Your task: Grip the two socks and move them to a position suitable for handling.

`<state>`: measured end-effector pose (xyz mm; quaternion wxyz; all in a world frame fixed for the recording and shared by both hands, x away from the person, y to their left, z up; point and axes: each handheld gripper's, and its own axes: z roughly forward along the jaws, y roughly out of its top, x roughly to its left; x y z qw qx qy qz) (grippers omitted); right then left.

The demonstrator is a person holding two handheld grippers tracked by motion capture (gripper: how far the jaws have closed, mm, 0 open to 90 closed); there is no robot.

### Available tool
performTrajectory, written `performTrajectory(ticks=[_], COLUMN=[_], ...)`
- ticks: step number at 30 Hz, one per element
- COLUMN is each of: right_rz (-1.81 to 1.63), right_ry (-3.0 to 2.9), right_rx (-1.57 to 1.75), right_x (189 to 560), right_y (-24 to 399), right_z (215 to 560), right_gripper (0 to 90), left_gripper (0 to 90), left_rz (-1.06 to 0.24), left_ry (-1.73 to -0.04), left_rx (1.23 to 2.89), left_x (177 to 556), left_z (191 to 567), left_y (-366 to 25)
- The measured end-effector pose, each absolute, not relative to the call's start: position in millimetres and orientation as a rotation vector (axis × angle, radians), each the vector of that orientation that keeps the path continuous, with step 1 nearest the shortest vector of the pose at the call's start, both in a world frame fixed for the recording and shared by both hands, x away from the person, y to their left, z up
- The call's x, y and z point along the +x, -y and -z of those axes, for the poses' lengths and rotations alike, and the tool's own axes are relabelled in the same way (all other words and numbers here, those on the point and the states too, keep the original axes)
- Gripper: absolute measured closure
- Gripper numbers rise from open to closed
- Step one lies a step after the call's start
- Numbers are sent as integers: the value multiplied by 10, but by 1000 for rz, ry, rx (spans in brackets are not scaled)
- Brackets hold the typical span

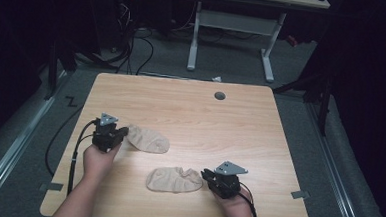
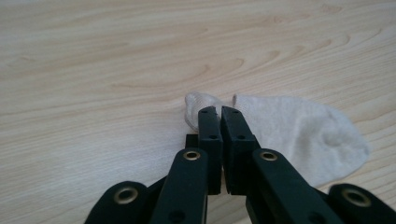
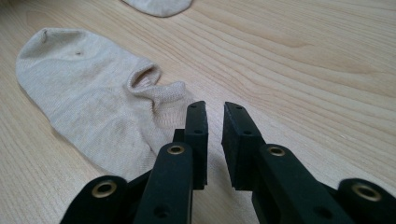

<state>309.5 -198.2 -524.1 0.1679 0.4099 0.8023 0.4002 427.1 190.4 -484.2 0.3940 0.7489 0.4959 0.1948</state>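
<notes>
Two beige ankle socks lie on the wooden table (image 1: 205, 114). The farther sock (image 1: 149, 140) (image 2: 303, 130) lies left of centre, with my left gripper (image 1: 124, 131) (image 2: 220, 109) at its left end. Its jaws stand almost together, and the sock's cuff edge is pinched at their tips and bunches up on both sides. The nearer sock (image 1: 173, 180) (image 3: 88, 93) lies flat at the front centre. My right gripper (image 1: 205, 174) (image 3: 215, 105) sits just right of its cuff, jaws a narrow gap apart with bare wood between them. The toe of the farther sock (image 3: 159, 5) shows at the top of the right gripper view.
A round cable hole (image 1: 219, 96) sits near the table's far edge. Beyond the table stand the white legs of another desk (image 1: 269, 57), and cables (image 1: 139, 45) run over the grey floor. Bare wood stretches across the table's right half and far side.
</notes>
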Motion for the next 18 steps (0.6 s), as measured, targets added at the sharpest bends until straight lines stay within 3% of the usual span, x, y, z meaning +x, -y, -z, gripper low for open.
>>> performTrajectory(ticks=[18], right_rz=[-1136], right_ry=[-2281], right_rx=[1169], right_x=[3089], right_y=[1976], right_z=[5240], right_gripper=[811], left_gripper=[877], left_rz=[-637], left_ry=[-1249], left_rx=[1786], left_x=[4127], left_z=[4278], left_y=[-2259])
